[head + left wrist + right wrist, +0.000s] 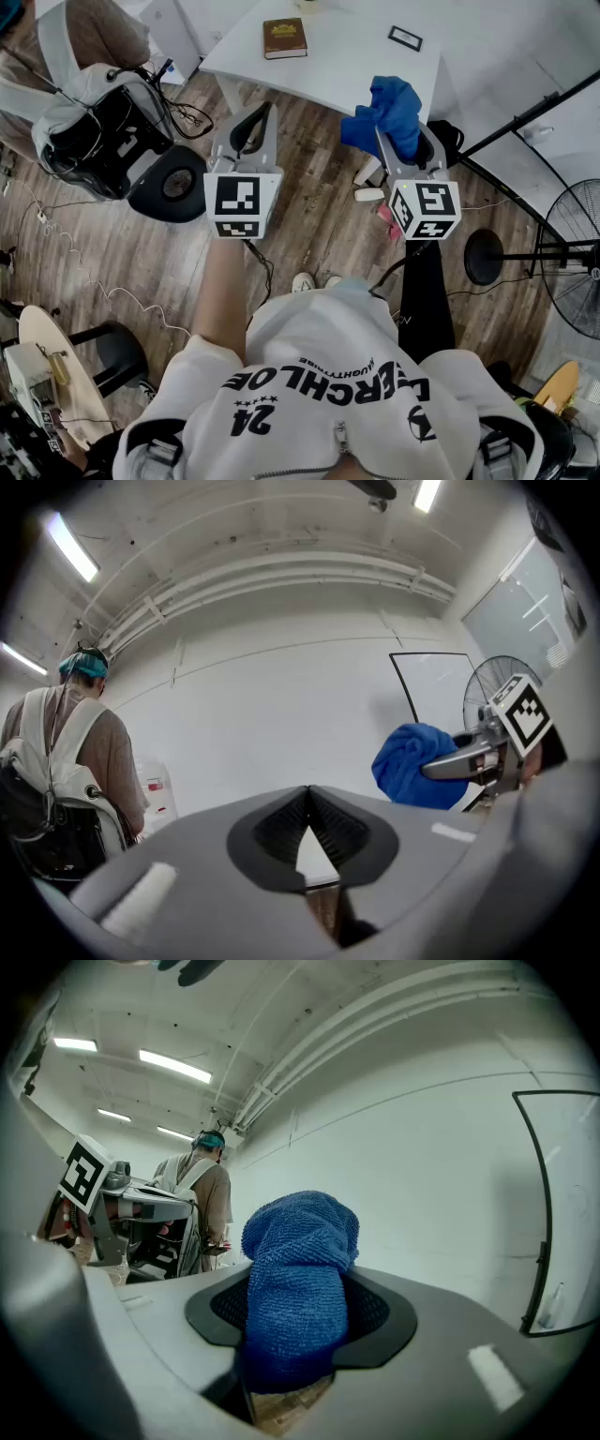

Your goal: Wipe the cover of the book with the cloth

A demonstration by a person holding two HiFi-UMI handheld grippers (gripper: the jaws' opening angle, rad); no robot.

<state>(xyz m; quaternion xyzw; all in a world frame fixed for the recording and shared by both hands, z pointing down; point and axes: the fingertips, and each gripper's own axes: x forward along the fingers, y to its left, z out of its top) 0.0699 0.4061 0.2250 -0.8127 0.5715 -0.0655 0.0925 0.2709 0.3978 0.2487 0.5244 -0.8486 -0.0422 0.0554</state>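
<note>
Where the book lies: book (pixel 284 37) flat on the far part of the white table (pixel 337 70), well apart from both grippers.
Right gripper (pixel 298 1309): jaws pinching the blue cloth (pixel 300 1260), which bunches above them at the table's near edge.
Left gripper (pixel 307 829): jaws pressed together, empty, over the wood floor (pixel 112 253).
On table: small black-framed card (pixel 405 38), right of the book.
Around: black stool (pixel 176 183) and a person with a backpack (pixel 80 752) at left; fan (pixel 577 253) at right.
</note>
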